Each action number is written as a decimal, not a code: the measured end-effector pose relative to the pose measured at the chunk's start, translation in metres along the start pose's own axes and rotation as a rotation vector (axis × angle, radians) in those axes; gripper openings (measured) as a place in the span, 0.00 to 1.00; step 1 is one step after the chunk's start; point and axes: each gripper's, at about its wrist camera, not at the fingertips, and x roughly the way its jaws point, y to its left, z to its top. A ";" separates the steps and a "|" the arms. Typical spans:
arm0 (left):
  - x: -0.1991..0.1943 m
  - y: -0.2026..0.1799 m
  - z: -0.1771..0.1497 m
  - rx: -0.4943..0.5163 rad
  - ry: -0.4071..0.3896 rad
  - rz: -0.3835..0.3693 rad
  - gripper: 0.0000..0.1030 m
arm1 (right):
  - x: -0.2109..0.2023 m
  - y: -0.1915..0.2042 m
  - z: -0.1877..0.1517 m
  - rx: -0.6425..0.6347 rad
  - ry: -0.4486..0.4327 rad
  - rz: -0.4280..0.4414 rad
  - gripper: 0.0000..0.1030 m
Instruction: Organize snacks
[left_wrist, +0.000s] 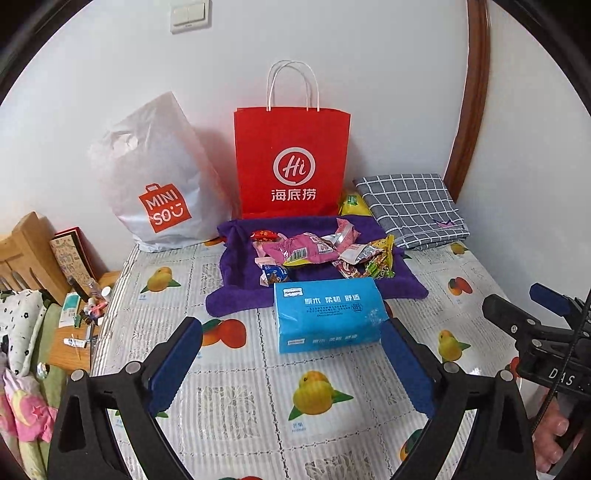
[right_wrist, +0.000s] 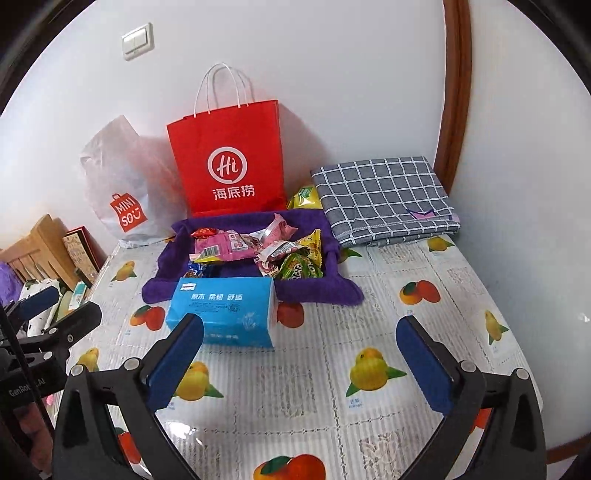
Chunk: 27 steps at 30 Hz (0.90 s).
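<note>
The left gripper (left_wrist: 291, 363) is wide open and holds nothing. Its two blue pads (left_wrist: 177, 365) hang over the table (left_wrist: 236, 398), which wears a plastic cover with pictures of fruit on it. The right gripper (right_wrist: 299, 363) is wide open too, with nothing between its fingers. The two sit side by side — each one peeks into the edge of the other's view.

Just past the tips of both grippers lies a blue pack of tissues (left_wrist: 327, 314). It touches neither of them. From the left gripper it sits ahead and a bit to the right; from the right gripper it sits ahead and to the left.

Right behind the tissues is a purple towel (left_wrist: 236, 299) with its edges rolled up, and the snacks (left_wrist: 317, 251) lie in a heap on it — pink, yellow, green and red packets. One more yellow-green packet (right_wrist: 304, 195) sits farther back, beside the towel.

Farther away still, against the wall, stands a red paper bag (left_wrist: 291, 158) with white handles. A white MINISO plastic bag (left_wrist: 155, 177) leans to its left. A folded grey checked cloth (left_wrist: 410, 206) lies far ahead on the right.
</note>
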 end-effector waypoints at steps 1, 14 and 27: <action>-0.003 0.000 -0.001 -0.002 -0.005 0.000 0.95 | -0.002 0.000 -0.001 -0.001 -0.003 0.000 0.99; -0.015 0.000 -0.004 -0.006 -0.019 0.004 0.95 | -0.017 0.002 -0.007 0.006 -0.015 -0.005 0.99; -0.016 0.000 -0.005 -0.008 -0.016 0.002 0.95 | -0.020 -0.001 -0.011 0.009 -0.013 -0.012 0.99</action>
